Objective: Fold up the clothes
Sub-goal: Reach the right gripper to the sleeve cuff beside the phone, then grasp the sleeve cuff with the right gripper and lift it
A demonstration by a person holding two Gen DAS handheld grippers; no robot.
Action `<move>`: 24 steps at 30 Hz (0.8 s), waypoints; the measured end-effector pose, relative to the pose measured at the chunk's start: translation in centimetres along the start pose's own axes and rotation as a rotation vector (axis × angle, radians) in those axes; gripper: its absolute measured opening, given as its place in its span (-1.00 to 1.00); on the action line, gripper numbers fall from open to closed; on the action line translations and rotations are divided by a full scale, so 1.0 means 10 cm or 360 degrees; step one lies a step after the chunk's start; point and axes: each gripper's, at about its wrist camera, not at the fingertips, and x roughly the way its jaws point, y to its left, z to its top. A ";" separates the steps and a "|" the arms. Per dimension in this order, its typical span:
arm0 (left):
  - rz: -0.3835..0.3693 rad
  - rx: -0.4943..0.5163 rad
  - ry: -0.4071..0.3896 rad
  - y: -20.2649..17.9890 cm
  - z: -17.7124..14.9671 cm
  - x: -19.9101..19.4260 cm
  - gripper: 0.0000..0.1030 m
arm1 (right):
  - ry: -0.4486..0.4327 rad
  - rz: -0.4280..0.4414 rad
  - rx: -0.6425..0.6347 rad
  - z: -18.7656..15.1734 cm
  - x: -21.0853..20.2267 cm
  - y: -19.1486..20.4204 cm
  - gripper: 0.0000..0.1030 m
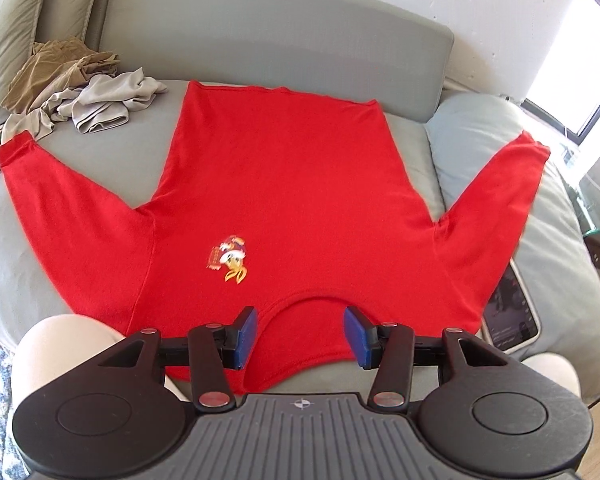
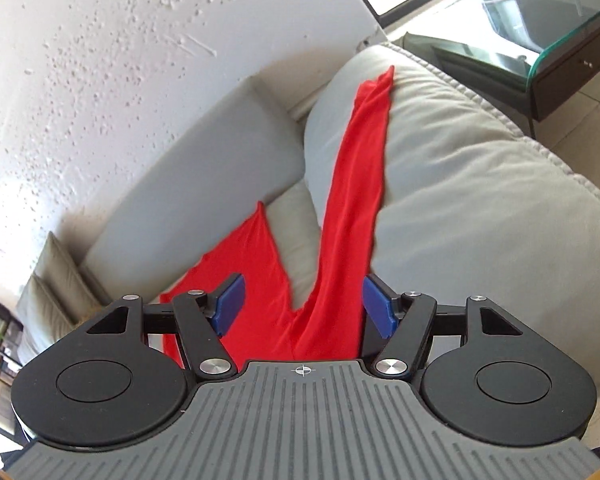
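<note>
Red long-sleeved knit top (image 1: 284, 184) w/ small cartoon duck print (image 1: 231, 257) lies spread flat on grey sofa seat (image 1: 96, 168), neckline nearest the camera, hem toward the grey backrest (image 1: 276, 28). Both sleeves splayed out diagonally; one cuff reaches the left edge near a crumpled heap, the other sleeve (image 2: 356, 184) runs up over the rounded pale-grey armrest (image 2: 480, 200).

Left gripper (image 1: 299, 334) hovers above the neckline, blue pads wide apart, collar opening seen btwn them, nothing clamped. Right gripper (image 2: 303, 307) also spread wide, blue pads either side of the armpit area where sleeve meets body; holds nothing.

Further out: crumpled light-grey garment (image 1: 108, 104) and bunched tan/olive garment (image 1: 64, 68) piled at back left of seat, touching each other, just beside the left cuff. Smartphone w/ lit screen (image 1: 510, 312) lies on seat by the right sleeve, partly under its edge. Glass-topped side table (image 2: 548, 24) stands beyond the armrest.
</note>
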 end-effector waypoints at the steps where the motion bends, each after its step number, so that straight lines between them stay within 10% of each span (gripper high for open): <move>1: -0.0015 -0.0012 -0.0001 -0.01 0.04 0.00 -0.08 | -0.0016 -0.0007 0.0014 0.07 0.03 -0.03 0.30; 13: -0.0242 0.0086 0.0123 -0.60 0.26 0.55 -0.11 | 0.0076 -0.0238 0.0071 0.89 1.06 -0.66 -0.22; 24: -0.0513 -0.0022 -0.0008 -0.85 0.67 0.66 -0.12 | -0.0093 -0.0182 0.0284 1.76 2.17 -0.99 -0.11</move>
